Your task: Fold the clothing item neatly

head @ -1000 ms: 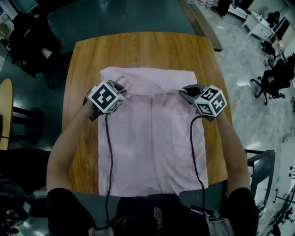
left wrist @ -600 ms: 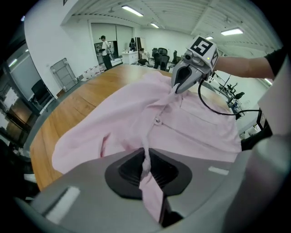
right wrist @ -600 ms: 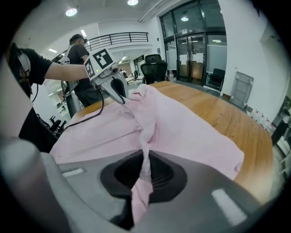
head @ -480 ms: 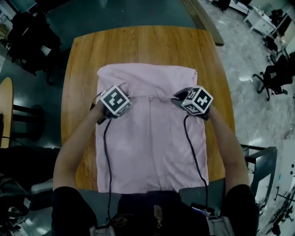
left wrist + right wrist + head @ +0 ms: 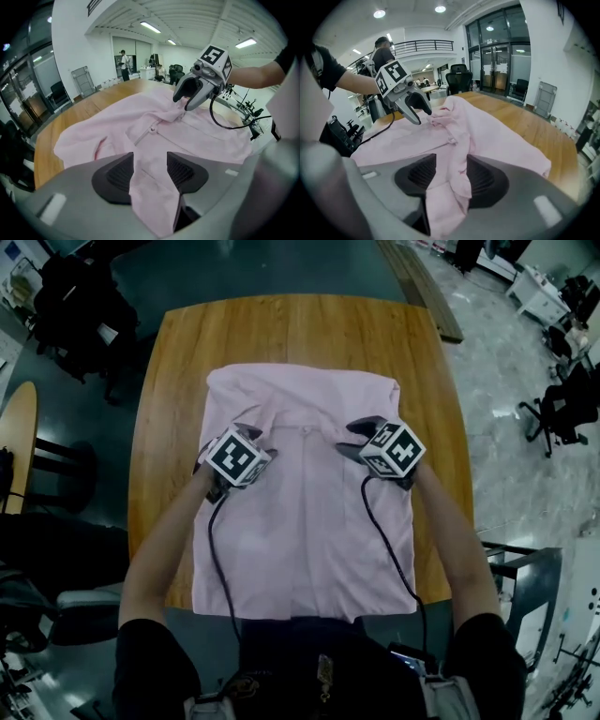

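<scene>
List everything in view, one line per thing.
shirt: one, pink, spread on the table, collar between the grippers.
table: one, brown wood, under the shirt.
office chair: one, black, floor at right.
cables: two, black, trailing from the grippers.
left gripper: one, grey, at the collar; jaws just opened, cloth between.
right gripper: one, grey, at the collar; jaws just opened, cloth between.
arms: two, black sleeves, over the shirt.

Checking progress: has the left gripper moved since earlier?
Yes: left gripper drew back from the table's far edge; its jaws just opened, shirt between them.
</scene>
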Demonstrator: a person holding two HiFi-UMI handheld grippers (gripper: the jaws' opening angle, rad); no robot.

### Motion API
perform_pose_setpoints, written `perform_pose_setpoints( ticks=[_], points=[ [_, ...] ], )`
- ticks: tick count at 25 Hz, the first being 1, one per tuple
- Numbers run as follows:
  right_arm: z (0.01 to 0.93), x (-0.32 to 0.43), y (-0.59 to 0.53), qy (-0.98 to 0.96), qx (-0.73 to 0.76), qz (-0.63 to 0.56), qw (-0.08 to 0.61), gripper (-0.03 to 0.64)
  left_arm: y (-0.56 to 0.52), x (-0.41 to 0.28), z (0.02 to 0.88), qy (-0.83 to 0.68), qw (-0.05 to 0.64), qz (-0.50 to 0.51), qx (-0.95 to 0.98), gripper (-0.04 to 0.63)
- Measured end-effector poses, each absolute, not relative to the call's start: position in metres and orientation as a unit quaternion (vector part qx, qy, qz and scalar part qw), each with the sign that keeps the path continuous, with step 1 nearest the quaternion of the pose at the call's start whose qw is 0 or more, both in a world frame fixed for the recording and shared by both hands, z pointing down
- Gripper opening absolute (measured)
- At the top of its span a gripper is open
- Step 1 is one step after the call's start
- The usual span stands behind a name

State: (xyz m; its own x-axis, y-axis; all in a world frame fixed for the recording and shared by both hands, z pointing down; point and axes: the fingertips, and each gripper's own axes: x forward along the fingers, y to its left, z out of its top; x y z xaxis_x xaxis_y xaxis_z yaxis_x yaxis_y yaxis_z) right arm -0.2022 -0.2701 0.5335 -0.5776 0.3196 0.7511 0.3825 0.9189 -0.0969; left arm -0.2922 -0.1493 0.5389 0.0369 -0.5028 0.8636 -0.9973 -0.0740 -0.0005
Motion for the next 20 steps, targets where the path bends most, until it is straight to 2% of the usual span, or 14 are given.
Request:
perform_pose_setpoints(
  ticks=[6, 13, 20],
  points=[
    [0.484, -0.171, -0.247, -0.908, -0.145, -0.051, 0.390, 0.192, -0.132, -0.280, 0.479, -0.641, 0.270, 0.310, 0.648, 0.232],
    [0.425, -0.129, -0.205, -0.932, -0.059, -0.059, 0.354, 0.192, -0.099, -0.247, 0.401, -0.679, 0.206, 0.215, 0.671, 0.167],
    [0.393, -0.116, -0.215, -0.948, 0.023, -0.058, 0.313, 0.179, -0.097, -0.250, 0.361, -0.727, 0.163, 0.194, 0.638, 0.155]
  ],
)
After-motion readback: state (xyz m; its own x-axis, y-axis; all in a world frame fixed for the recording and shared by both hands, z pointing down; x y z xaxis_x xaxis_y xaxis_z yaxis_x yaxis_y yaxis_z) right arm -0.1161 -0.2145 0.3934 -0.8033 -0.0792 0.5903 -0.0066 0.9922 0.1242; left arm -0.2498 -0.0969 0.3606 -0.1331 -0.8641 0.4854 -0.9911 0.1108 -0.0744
